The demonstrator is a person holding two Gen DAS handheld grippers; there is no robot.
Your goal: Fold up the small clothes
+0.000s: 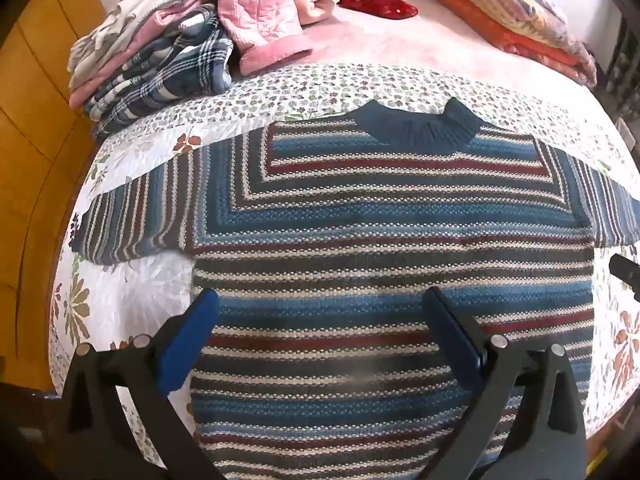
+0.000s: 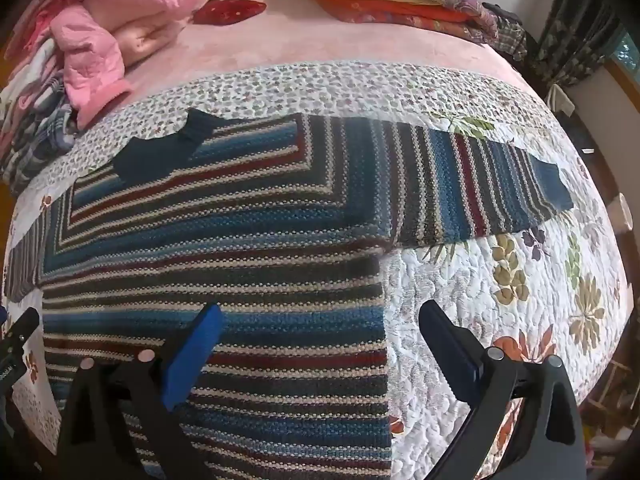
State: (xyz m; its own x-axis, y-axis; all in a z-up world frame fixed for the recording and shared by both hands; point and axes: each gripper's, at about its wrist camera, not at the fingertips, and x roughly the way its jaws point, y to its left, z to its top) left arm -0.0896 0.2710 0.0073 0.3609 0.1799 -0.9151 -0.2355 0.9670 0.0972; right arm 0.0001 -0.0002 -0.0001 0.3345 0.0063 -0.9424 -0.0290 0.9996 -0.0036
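Observation:
A small striped knit sweater in blue, grey, red and cream lies flat on the floral quilt, dark blue collar at the far side, both sleeves spread sideways. My left gripper hovers open over the lower left of its body, nothing between its blue fingers. In the right wrist view the same sweater fills the left half, its right sleeve stretched out to the right. My right gripper is open above the sweater's right side edge, empty.
A heap of pink, plaid and printed clothes sits at the far left of the bed. Folded orange and patterned quilts lie at the far right, with a red item between. A wooden floor lies left of the bed.

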